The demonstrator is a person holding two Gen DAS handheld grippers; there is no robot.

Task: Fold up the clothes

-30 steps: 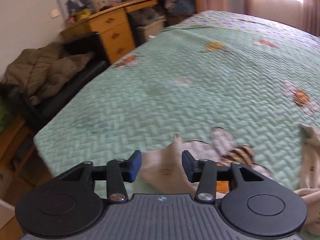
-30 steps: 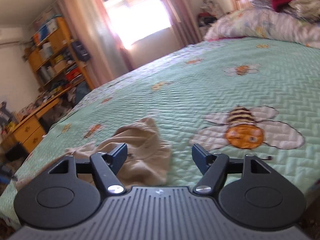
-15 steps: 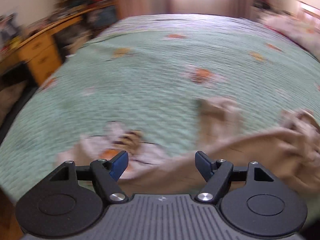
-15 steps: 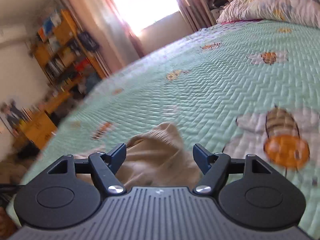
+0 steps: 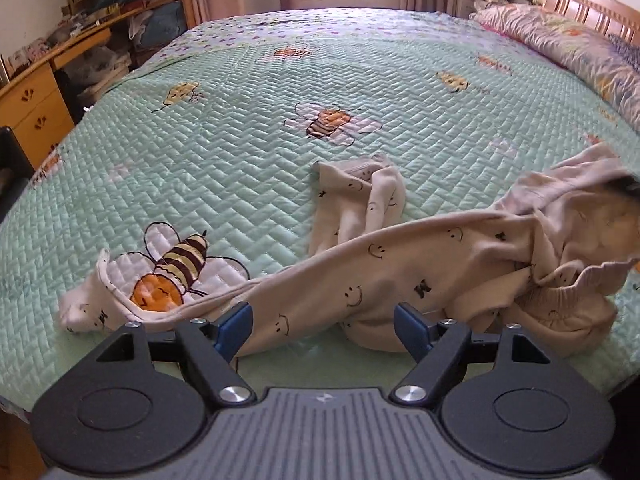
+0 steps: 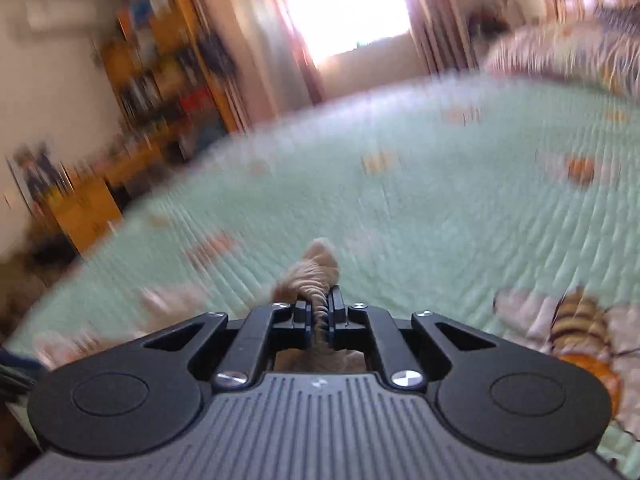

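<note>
Now my right gripper has just pinched the beige garment, strewn across the green bedspread; my left gripper, jaws just spread wide, should bite the stretched fabric squarely before lifting.

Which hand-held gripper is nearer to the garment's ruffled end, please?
Right. The right hand-held gripper is shut on the bunched ruffled end of the garment; the left hand-held gripper stands open around a leg.

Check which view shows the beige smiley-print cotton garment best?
Left wrist: the beige smiley-print cotton garment lies sharp and stretched across the bed. Right wrist is motion-blurred, showing only a bunched tuft pinched in the right gripper.
</note>
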